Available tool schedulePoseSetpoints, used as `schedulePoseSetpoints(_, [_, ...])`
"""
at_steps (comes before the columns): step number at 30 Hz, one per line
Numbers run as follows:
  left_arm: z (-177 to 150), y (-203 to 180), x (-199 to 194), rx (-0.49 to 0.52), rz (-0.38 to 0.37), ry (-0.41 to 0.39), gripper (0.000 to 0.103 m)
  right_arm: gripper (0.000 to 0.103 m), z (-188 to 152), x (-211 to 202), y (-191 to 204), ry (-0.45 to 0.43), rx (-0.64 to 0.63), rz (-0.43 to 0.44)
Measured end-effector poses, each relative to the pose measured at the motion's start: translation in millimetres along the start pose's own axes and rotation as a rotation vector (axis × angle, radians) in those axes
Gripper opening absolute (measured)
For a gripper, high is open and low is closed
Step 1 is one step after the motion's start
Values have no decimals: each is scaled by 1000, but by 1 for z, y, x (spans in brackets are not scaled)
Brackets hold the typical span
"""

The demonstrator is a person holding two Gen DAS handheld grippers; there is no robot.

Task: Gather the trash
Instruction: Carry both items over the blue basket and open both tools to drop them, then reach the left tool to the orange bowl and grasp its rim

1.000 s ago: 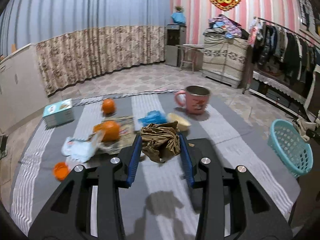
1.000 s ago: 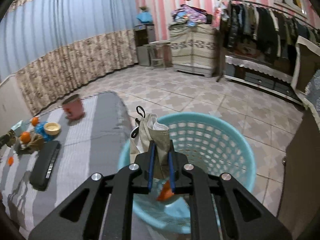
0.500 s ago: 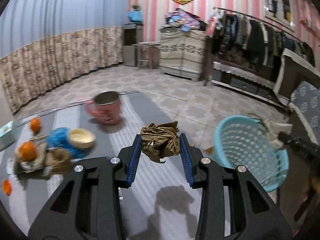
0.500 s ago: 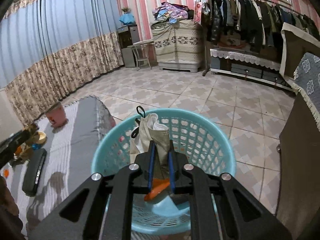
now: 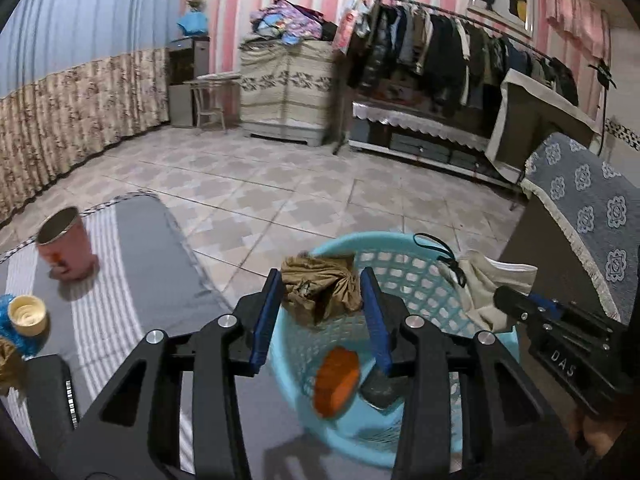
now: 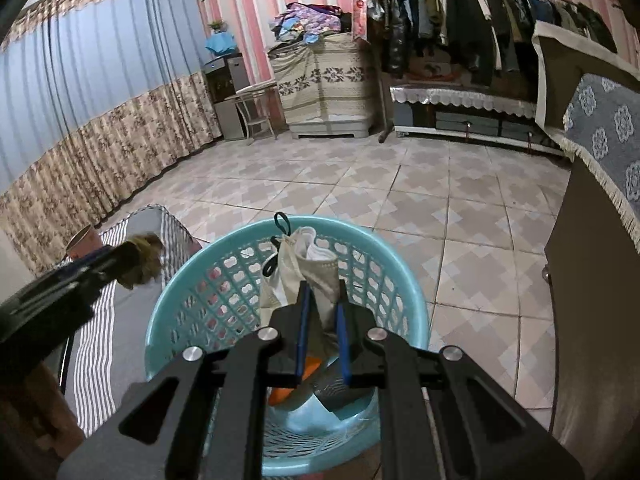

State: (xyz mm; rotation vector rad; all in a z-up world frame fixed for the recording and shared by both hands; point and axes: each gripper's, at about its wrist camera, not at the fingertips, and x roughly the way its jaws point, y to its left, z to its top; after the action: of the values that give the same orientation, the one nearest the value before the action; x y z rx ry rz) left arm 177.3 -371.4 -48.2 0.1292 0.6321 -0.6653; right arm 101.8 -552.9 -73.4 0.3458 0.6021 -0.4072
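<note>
My left gripper (image 5: 320,300) is shut on a crumpled brown wrapper (image 5: 318,286) and holds it over the near rim of the turquoise basket (image 5: 400,276). My right gripper (image 6: 322,308) is shut on a used white face mask (image 6: 308,268) with black ear loops, held above the basket (image 6: 192,276). An orange scrap (image 5: 334,380) and a dark object (image 5: 380,388) lie in the basket's bottom. The right gripper with the mask (image 5: 480,284) also shows in the left wrist view, and the left gripper with the wrapper (image 6: 140,264) in the right wrist view.
A pink cup (image 5: 66,244), a cream lid (image 5: 26,314) on blue wrapping and a black remote (image 5: 48,396) sit on the grey striped tablecloth (image 5: 132,280). Tiled floor lies beyond. A chair with a blue cover (image 5: 592,216) stands at right.
My left gripper has carried the brown wrapper from the table's clutter rightward to over the basket. My right gripper has stayed over the basket, still holding the mask.
</note>
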Motion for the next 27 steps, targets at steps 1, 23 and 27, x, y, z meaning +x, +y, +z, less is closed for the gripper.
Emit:
schedulePoseSetpoints(1, [1,-1,3,3,3,8,54,13,0,2,-1,4,1,-1])
schedulePoseSetpoints(23, [-33,123,-105,-142,297,-82,97,83,-10,31,40,60,-98,-17])
schedulePoseSetpoints(27, [-42,146,-122,-171,332,-94,97,86,-14,21,49,43,-129,-34])
